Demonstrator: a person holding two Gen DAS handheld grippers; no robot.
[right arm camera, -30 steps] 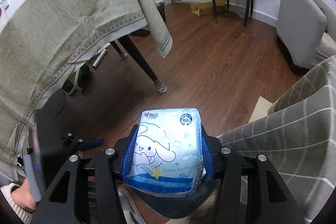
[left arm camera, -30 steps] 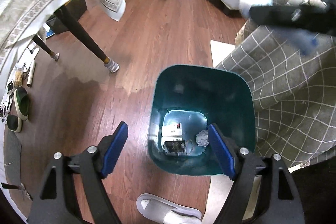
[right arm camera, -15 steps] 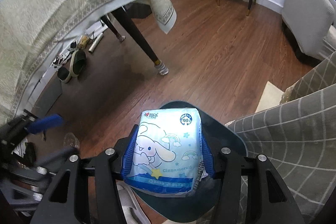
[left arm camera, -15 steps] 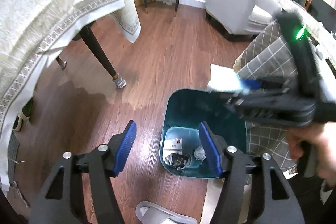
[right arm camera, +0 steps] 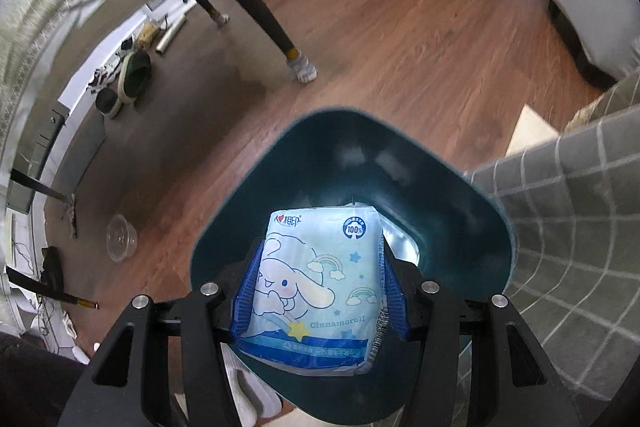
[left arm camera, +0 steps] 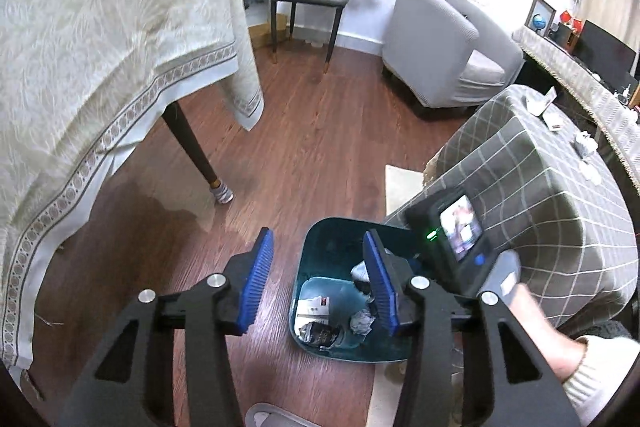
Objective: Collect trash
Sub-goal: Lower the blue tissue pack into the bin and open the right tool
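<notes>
A teal trash bin (left arm camera: 316, 239) stands on the wood floor beside a checked-cloth table; it holds a crumpled paper, a dark wrapper and a white box. In the right wrist view my right gripper (right arm camera: 318, 287) is shut on a light-blue Cinnamoroll tissue pack (right arm camera: 316, 283) and holds it just over the bin's (right arm camera: 360, 155) mouth. My left gripper (left arm camera: 318, 279) is open and empty, raised above the bin's left rim. The right gripper's body (left arm camera: 456, 231) shows over the bin in the left wrist view.
A cloth-draped table (left arm camera: 100, 47) with a dark leg (left arm camera: 200, 163) stands to the left. The grey checked table (left arm camera: 540, 195) crowds the bin's right side. A clear plastic cup (right arm camera: 121, 237) and slippers (right arm camera: 132, 71) lie on the floor. An armchair (left arm camera: 440, 47) stands at the back.
My right gripper has come down with the tissue pack until it hangs over the bin's mouth. My left gripper has lifted and drawn back from the bin, still open.
</notes>
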